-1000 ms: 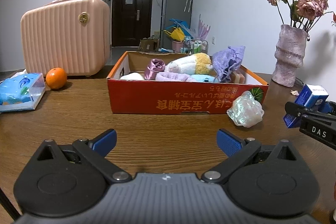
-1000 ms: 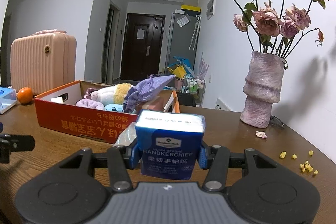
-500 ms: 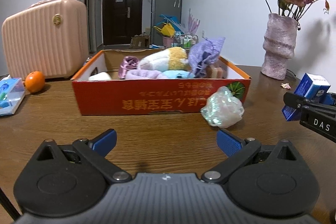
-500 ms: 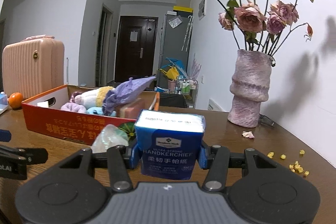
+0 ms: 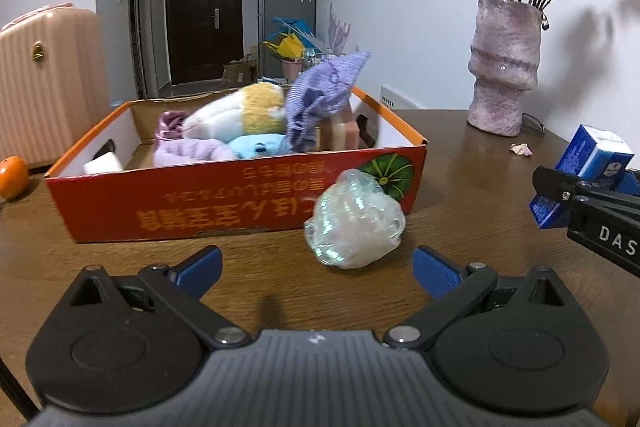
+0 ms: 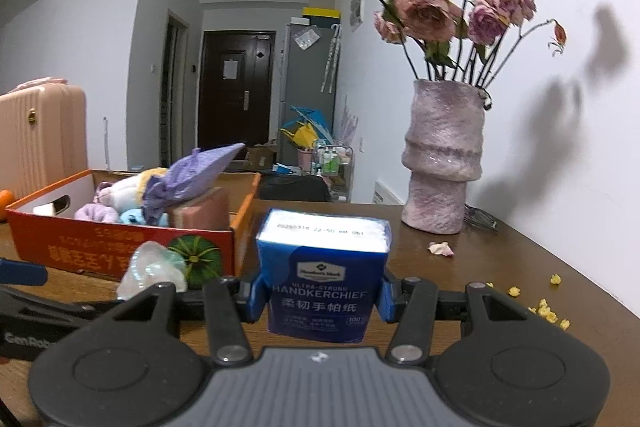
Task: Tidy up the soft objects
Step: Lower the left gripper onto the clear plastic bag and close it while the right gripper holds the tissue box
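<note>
From the left wrist view, the left gripper (image 5: 316, 267) hung low over the bench (image 5: 120, 267) with its blue fingers (image 5: 200, 265) spread wide and nothing between them. The crinkly iridescent bundle (image 5: 354, 223) lay on the bench just ahead of them, touching or nearly touching the front wall of the orange cardboard box (image 5: 224, 203), which already held plush toys and cloths. To take it well, the fingers would best straddle the bundle's middle and close gently, since it looked light and easily crushed; coming in too fast could shove it against the box wall.

From the right wrist view, the right gripper (image 6: 320, 297) was clamped on the blue handkerchief pack (image 6: 322, 275), held upright by its two sides above the bench, right of the box (image 6: 120, 247). The pack should be carried level and lifted clear of the box rim before release, keeping well apart from the vase (image 6: 442, 163).
</note>
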`<state>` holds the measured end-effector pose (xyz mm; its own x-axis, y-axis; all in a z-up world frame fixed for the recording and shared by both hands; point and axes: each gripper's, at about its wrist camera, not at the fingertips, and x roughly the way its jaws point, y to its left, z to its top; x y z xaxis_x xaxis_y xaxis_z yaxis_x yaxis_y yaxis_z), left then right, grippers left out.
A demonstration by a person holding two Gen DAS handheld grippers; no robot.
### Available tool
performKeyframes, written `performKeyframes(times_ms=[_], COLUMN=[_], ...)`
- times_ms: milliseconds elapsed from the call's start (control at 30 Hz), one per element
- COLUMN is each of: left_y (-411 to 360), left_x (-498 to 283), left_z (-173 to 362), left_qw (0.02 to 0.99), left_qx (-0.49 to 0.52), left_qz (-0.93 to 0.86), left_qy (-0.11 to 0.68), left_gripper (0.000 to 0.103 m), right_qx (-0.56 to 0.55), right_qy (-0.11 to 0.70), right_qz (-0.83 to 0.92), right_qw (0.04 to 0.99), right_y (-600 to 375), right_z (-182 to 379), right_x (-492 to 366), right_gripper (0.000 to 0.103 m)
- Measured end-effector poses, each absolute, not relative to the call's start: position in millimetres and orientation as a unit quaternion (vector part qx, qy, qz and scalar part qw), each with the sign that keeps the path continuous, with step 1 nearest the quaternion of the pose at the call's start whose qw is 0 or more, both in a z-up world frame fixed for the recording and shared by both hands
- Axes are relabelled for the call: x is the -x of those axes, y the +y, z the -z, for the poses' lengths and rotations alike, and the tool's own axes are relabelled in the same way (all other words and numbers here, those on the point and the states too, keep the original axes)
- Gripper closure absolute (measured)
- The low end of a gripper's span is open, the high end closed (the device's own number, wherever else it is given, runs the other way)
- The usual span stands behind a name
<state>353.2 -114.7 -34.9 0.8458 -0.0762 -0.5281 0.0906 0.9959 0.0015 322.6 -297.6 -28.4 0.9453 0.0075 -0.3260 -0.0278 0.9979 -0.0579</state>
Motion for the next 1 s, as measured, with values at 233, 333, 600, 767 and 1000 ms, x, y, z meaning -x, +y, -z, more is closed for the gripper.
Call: performKeyframes(times_ms=[233, 333, 600, 767, 1000], left_y=[-128.6, -133.6, -137.1, -136.4, -134.9], left_x=[-377.4, -387.7, -409.9, -412.5, -408.6], left_z=[38.3, 39.2, 42.8, 43.7, 43.8], left_qw=[0.958, 0.958, 0.956, 0.954, 0.952], left_qx=[-0.019, -0.025, -0.039, -0.043, -0.039], left_qz=[0.045, 0.043, 0.035, 0.044, 0.06], left_qy=[0.281, 0.282, 0.29, 0.292, 0.296], left_gripper=[0.0, 0.0, 0.0, 0.017, 0.054], right_qx=[0.024, 0.022, 0.018, 0.022, 0.023], right_qy=[0.172, 0.175, 0.183, 0.186, 0.186], right_qz=[0.013, 0.022, 0.035, 0.033, 0.03], right_qw=[0.985, 0.984, 0.982, 0.982, 0.982], right_y=[-309.4, -313.7, -321.6, -320.6, -320.0], right_z=[33.6, 36.7, 42.2, 43.8, 43.9], right_x=[-335.5, -343.1, -360.7, -364.7, -363.6], right_gripper=[0.052, 0.052, 0.052, 0.052, 0.052])
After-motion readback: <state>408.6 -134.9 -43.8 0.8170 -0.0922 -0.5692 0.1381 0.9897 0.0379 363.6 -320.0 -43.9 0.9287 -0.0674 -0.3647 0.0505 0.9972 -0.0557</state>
